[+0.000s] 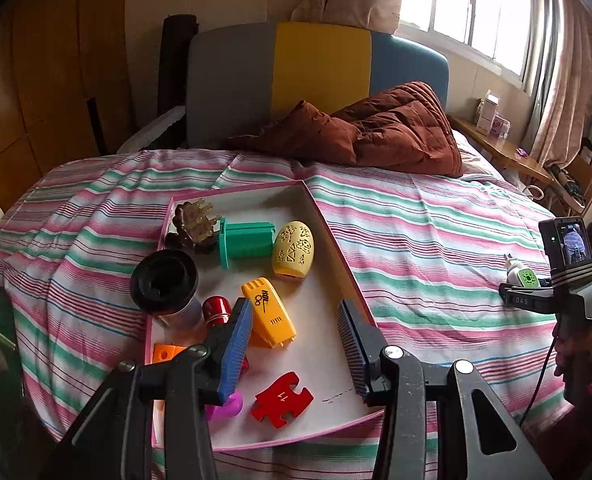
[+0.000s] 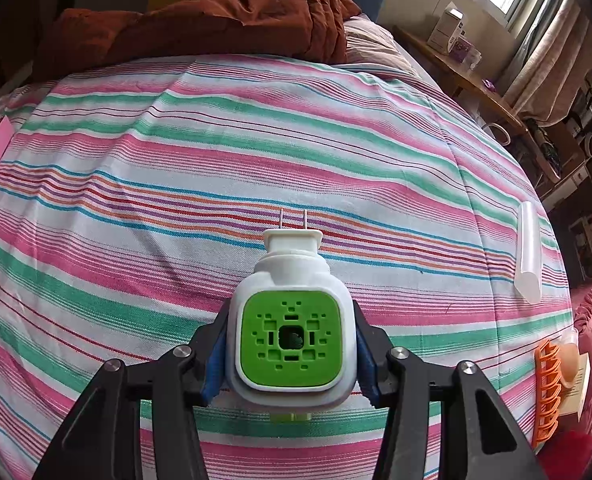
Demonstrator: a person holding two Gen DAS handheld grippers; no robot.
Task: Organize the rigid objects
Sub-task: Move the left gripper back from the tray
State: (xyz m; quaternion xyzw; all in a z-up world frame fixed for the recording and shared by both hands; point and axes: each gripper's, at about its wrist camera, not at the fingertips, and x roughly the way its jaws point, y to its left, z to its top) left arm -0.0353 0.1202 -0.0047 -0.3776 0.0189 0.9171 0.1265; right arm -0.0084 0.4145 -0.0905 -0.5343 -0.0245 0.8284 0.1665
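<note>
In the right wrist view, the right gripper (image 2: 292, 354) fills the bottom centre of the frame, its blue-padded jaws clenched on either side of a white plug-in device (image 2: 292, 320) with a green perforated face. The device's two metal prongs point away from the camera, toward the middle of the frame. It is held over the striped bedsheet (image 2: 136, 168). At the lower right edge lies an orange comb-like piece (image 2: 547, 392), and above it, at the right, a translucent white tube (image 2: 529, 252) rests on the sheet. A rumpled brown quilt (image 2: 216, 20) sits along the top of the frame.

In the left wrist view, the left gripper (image 1: 296, 344) occupies the bottom centre, released, its jaws spread wide with nothing between them, above the near part of a pink-rimmed tray (image 1: 335, 236) on the bed. Lowest in the tray is a red puzzle piece (image 1: 282, 400), with a magenta item (image 1: 228, 406) partly hidden behind the left jaw. Above these lie a yellow oblong gadget (image 1: 270, 312), a red cap (image 1: 217, 308) and a black-lidded cup (image 1: 164, 282) at the tray's left edge. Farther up are a yellow egg-shaped shell (image 1: 294, 250), a green cylinder (image 1: 246, 240) lying on its side just beside it, and a brown-and-amber bristled piece (image 1: 194, 224) in the tray's far left corner. At the right edge of this frame the right gripper appears holding the same device (image 1: 521, 276), well apart from the tray. The brown quilt (image 1: 375, 128) lies against a grey, yellow and blue headboard (image 1: 319, 64) near the top.
</note>
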